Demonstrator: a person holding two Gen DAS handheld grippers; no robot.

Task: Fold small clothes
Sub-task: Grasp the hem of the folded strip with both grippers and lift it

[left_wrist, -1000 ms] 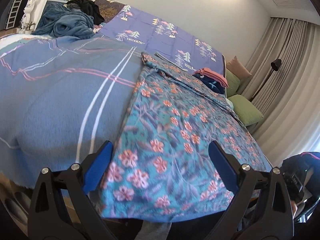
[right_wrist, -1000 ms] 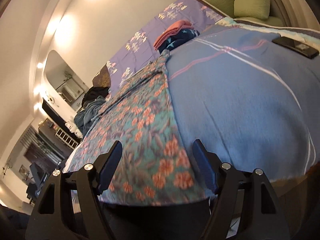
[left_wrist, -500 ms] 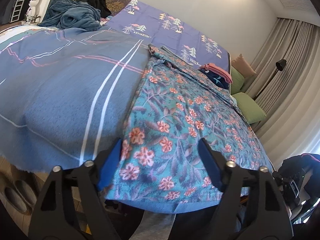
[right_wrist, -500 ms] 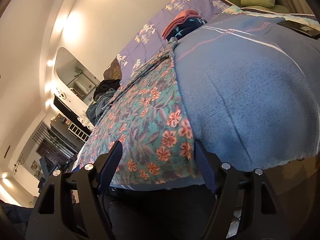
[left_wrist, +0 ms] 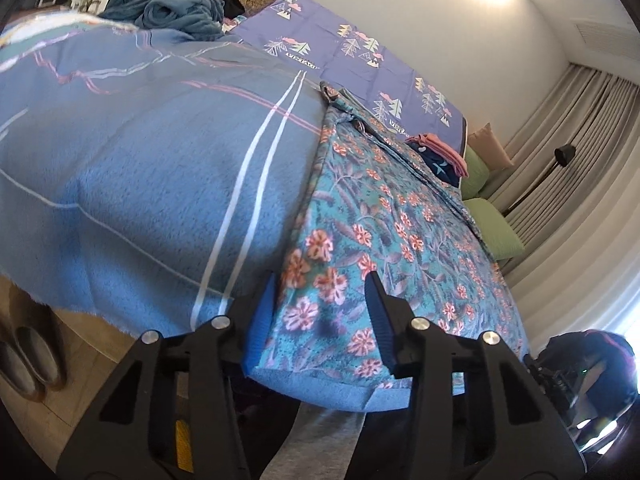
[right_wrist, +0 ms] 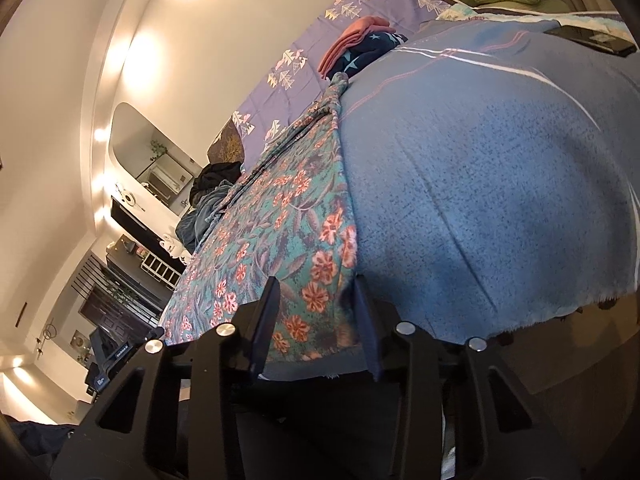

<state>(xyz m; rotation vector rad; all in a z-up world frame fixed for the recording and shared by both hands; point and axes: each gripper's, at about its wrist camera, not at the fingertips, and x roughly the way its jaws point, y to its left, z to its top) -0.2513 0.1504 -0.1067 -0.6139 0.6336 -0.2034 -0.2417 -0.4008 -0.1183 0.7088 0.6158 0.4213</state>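
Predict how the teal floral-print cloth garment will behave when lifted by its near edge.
The teal floral-print cloth garment lies flat and wrinkles at its far end, so probably floppy and light. It would likely sag between the left gripper and right gripper.

My left gripper (left_wrist: 320, 320) hides the floral cloth's (left_wrist: 400, 232) near corner behind its finger (left_wrist: 260, 320) — I can't tell whether the pads touch. On the right, my gripper (right_wrist: 316, 320) covers the hem — contact there is unclear too.
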